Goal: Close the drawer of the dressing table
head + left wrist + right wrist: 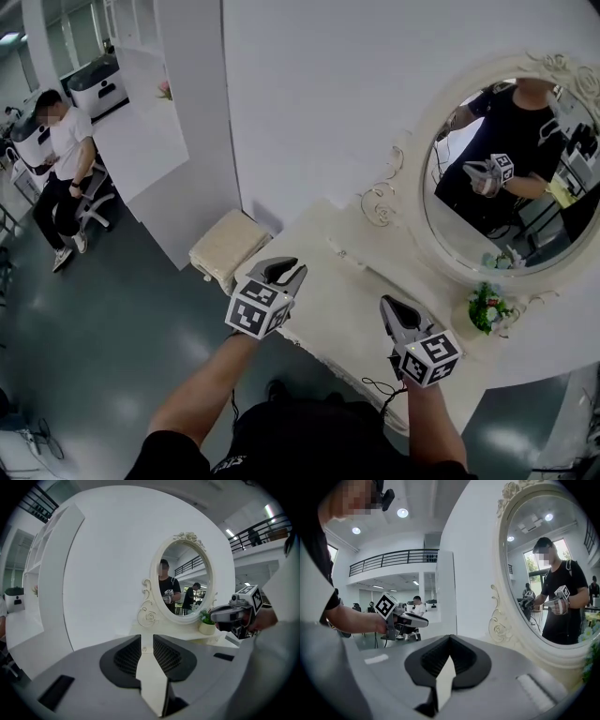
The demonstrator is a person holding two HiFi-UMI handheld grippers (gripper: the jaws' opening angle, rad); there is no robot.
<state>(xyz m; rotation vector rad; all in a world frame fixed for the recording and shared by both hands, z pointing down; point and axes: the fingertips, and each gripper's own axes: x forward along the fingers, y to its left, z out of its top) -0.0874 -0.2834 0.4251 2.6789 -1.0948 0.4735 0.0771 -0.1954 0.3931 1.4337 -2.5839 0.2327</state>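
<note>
Head view: my left tongs (284, 270) and right tongs (389, 305) hang over the near edge of the dressing table (328, 309), touching nothing. No drawer sticks out from the front, so I judge the closing done, w/ nothing left but to back off. Left gripper view: the left jaws stand a bit apart & empty, and thru the gap I get what the head view lacks, a cream front w/ a small knob, prob. the drawer (144, 652), sitting flush. Right gripper view: the right jaws are pressed together on nothing, beside the mirror (543, 573); no drawer visible here.
</note>
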